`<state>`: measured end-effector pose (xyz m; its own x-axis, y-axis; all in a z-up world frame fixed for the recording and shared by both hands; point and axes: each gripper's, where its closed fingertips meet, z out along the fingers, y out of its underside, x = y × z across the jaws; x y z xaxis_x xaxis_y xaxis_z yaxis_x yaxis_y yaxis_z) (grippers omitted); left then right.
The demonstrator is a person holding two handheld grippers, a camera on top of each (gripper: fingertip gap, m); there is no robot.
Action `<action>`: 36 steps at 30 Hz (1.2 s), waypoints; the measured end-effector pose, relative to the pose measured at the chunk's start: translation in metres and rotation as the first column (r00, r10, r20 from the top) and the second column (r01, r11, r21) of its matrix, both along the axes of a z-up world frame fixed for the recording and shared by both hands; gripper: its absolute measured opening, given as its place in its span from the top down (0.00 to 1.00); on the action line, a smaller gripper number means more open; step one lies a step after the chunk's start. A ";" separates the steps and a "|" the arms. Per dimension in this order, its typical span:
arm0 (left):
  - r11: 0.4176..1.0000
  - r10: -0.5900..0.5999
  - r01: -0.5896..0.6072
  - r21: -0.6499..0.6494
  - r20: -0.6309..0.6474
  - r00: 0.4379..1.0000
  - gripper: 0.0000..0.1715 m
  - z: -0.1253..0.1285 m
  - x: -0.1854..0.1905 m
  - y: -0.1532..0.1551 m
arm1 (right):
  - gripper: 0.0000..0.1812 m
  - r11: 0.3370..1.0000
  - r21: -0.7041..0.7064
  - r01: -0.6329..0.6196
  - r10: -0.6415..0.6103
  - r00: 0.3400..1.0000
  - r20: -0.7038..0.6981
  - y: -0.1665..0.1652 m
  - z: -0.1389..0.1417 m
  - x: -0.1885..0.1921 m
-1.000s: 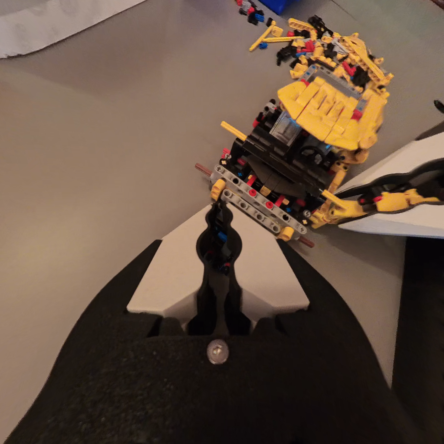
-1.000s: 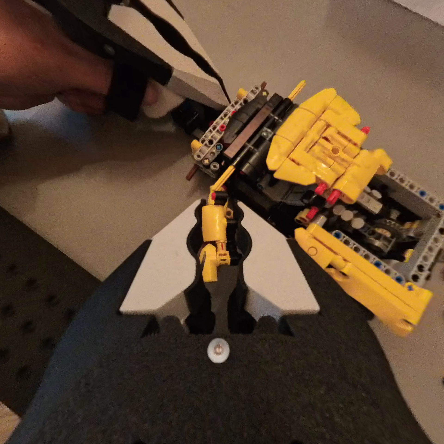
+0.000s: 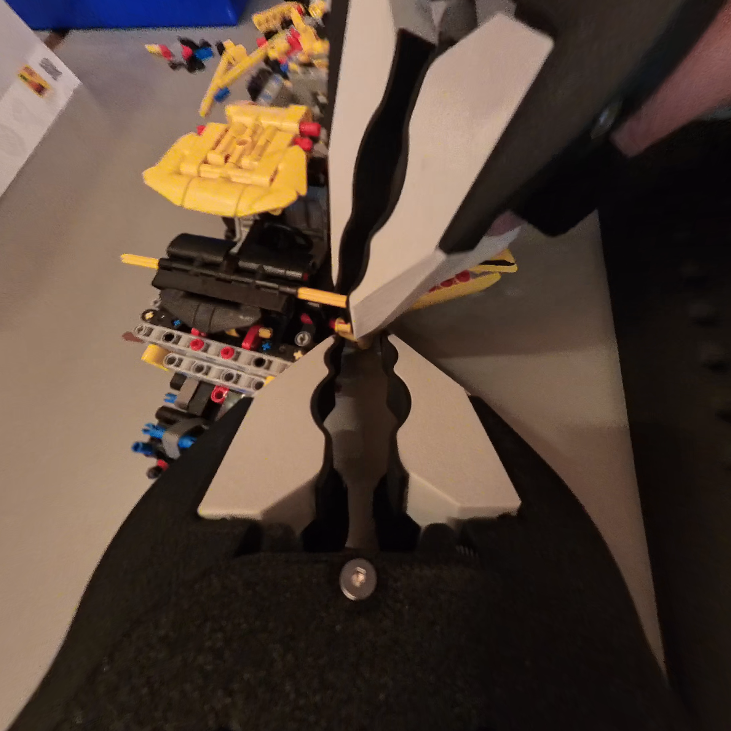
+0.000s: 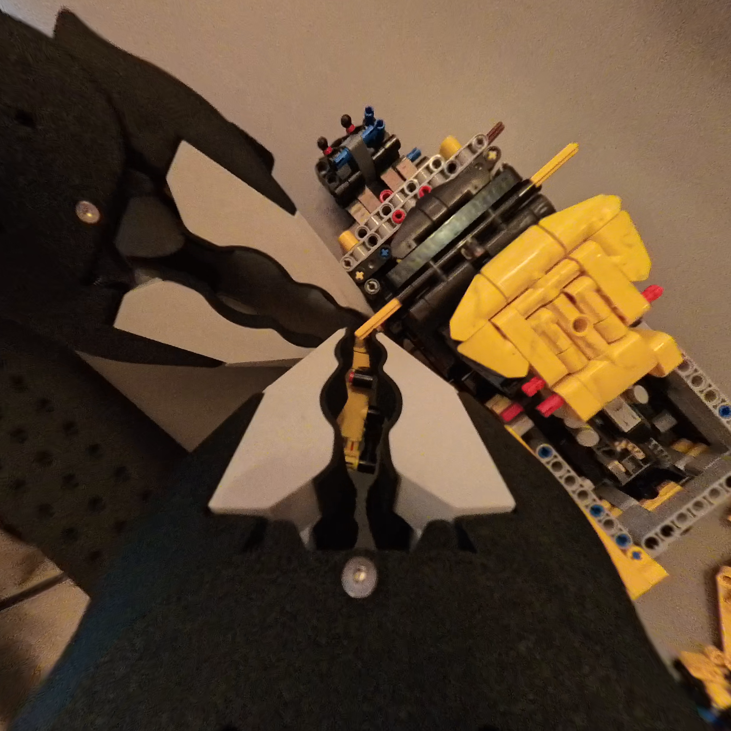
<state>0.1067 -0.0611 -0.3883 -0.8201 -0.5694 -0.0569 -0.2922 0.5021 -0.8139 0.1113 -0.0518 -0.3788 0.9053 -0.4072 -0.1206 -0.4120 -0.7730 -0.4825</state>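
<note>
Only rightward, clamped yellow piece [image 4: 358,411]

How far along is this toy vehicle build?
Looks done: the yellow-and-black brick vehicle has its body and grey frame together. In hand: the right claw grips a yellow link piece at its side, the left claw close by. Left: loose bricks scattered on the table.

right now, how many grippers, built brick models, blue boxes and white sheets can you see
grippers: 2 (left gripper, right gripper)
built brick models: 1 (brick model)
blue boxes: 1 (blue box, only partly in view)
white sheets: 1 (white sheet)
total: 5
</note>
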 end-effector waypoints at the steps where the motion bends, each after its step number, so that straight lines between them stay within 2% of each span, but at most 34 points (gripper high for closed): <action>1: 0.999 0.018 -0.018 -0.034 0.022 1.000 0.88 0.006 0.003 0.000 | 0.97 0.998 0.063 0.026 -0.024 0.999 -0.037 0.000 0.007 0.002; 5: 0.984 0.062 -0.034 -0.177 0.154 0.986 0.87 0.039 0.004 0.000 | 0.98 0.945 0.305 0.118 -0.048 0.972 -0.230 -0.001 0.035 0.005; 8: 0.964 0.104 -0.050 -0.263 0.195 0.975 0.87 0.063 -0.002 0.004 | 0.98 0.903 0.396 0.165 -0.042 0.953 -0.299 -0.002 0.049 0.009; 11: 0.930 0.084 0.005 -0.367 0.227 0.970 0.89 0.087 -0.015 0.000 | 0.98 0.849 0.487 0.207 -0.006 0.924 -0.382 -0.006 0.074 0.014; 13: 0.926 0.084 0.005 -0.377 0.218 0.972 0.88 0.086 -0.015 -0.007 | 0.98 0.835 0.506 0.214 0.017 0.910 -0.414 -0.009 0.085 0.016; 14: 0.933 0.127 -0.031 -0.360 0.244 0.961 0.83 0.086 -0.008 -0.006 | 0.98 0.835 0.508 0.213 0.030 0.903 -0.429 -0.010 0.087 0.015; 15: 0.938 0.165 -0.058 -0.343 0.291 0.942 0.82 0.088 -0.003 -0.005 | 0.98 0.837 0.504 0.211 0.043 0.894 -0.446 -0.011 0.088 0.014; 18: 0.954 0.196 -0.096 -0.283 0.350 0.916 0.86 0.082 0.007 -0.010 | 0.98 0.853 0.486 0.189 0.067 0.884 -0.462 -0.011 0.086 0.010; 22: 0.932 0.238 -0.137 -0.335 0.282 0.929 0.87 0.080 0.014 -0.008 | 0.98 0.857 0.481 0.183 0.066 0.887 -0.456 -0.010 0.085 0.011; 26: 0.908 0.220 -0.150 -0.391 0.141 0.965 0.88 0.073 0.014 -0.008 | 0.97 0.867 0.463 0.183 0.057 0.887 -0.458 -0.008 0.079 0.011; 29: 0.891 0.217 -0.199 -0.408 -0.002 0.976 0.94 0.065 0.012 -0.010 | 0.97 0.882 0.436 0.178 0.042 0.893 -0.449 -0.007 0.072 0.012; 33: 0.911 0.220 -0.183 -0.369 0.063 0.973 0.94 0.063 0.011 -0.011 | 0.97 0.887 0.425 0.178 0.051 0.879 -0.474 -0.006 0.070 0.010; 36: 0.944 0.197 -0.157 -0.290 0.114 0.974 0.94 0.053 0.012 -0.012 | 0.97 0.897 0.402 0.186 0.040 0.869 -0.493 -0.006 0.061 0.009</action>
